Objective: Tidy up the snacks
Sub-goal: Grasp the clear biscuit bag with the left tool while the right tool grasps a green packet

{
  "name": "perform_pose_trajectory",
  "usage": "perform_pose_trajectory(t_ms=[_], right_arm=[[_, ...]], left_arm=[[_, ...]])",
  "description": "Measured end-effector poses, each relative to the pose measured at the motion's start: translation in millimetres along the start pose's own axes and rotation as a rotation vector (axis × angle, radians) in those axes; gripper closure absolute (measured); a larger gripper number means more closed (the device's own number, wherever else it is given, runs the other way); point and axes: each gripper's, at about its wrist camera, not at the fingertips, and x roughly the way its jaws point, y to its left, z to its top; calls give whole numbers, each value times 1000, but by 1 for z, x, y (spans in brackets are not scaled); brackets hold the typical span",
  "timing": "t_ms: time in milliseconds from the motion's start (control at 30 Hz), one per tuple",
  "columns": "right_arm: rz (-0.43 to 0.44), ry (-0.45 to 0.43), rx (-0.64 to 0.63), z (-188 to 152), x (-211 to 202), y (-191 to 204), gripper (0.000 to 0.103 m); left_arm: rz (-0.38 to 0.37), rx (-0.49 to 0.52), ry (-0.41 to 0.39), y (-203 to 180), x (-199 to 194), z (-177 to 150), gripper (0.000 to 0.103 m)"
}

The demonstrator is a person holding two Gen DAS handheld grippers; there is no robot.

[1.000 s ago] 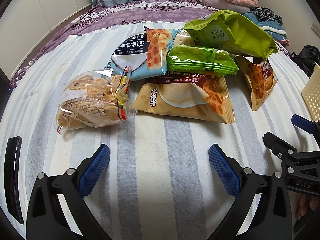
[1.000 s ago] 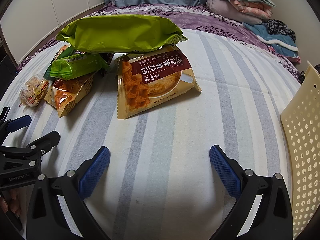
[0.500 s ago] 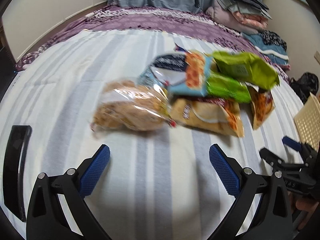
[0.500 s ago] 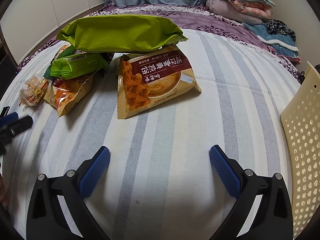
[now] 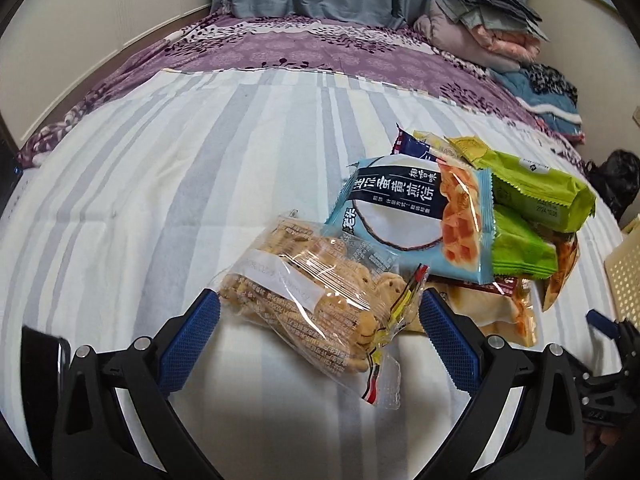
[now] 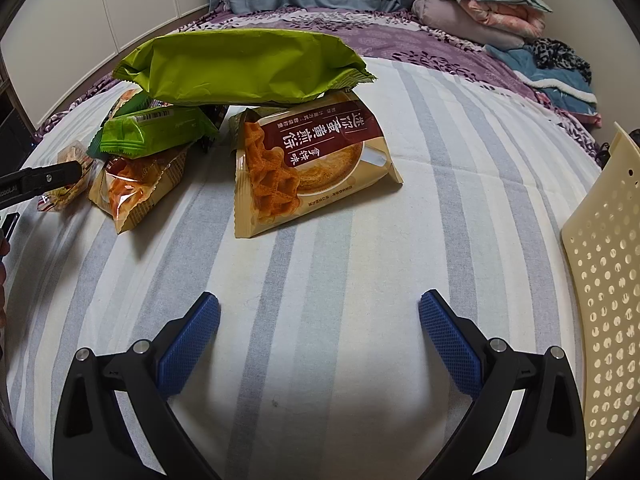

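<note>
A pile of snack packs lies on the striped bedsheet. In the left wrist view my left gripper (image 5: 319, 330) is open, its jaws on either side of a clear bag of biscuits (image 5: 316, 300). Behind it lie a blue waffle pack (image 5: 416, 220), green packs (image 5: 540, 196) and a tan pack (image 5: 500, 312). In the right wrist view my right gripper (image 6: 319, 330) is open and empty over bare sheet. Ahead of it lie a tan-and-maroon waffle pack (image 6: 312, 168), a large green pack (image 6: 244, 66), a small green pack (image 6: 156, 130) and an orange-tan pack (image 6: 136, 184).
A cream perforated basket (image 6: 604, 280) stands at the right; its edge also shows in the left wrist view (image 5: 626, 268). Folded bedding (image 6: 492, 12) is piled at the far right of the bed. A purple patterned blanket (image 5: 304, 48) covers the far end.
My left gripper has swung left and moved forward, so the biscuit bag now sits between its jaws. My right gripper has not moved.
</note>
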Motion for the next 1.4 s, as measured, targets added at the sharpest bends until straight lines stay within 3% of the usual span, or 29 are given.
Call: perform_pose_trajectory(t_ms=[167, 467, 633, 867, 1100, 1400], right_arm=[[0, 0, 0, 0, 0, 0, 5], [0, 1, 0, 0, 0, 0, 5], [0, 0, 0, 0, 0, 0, 5], [0, 1, 0, 0, 0, 0, 5], [0, 1, 0, 0, 0, 0, 5], [-1, 1, -1, 0, 0, 0, 5]], left_arm=[[-4, 108, 21, 2, 6, 5, 2], [-65, 150, -11, 20, -17, 16, 3], [-145, 182, -20, 25, -12, 32, 3], [-225, 202, 65, 18, 15, 31, 3], [-228, 337, 73, 0, 11, 17, 3], [-198, 376, 73, -9, 11, 11, 2]])
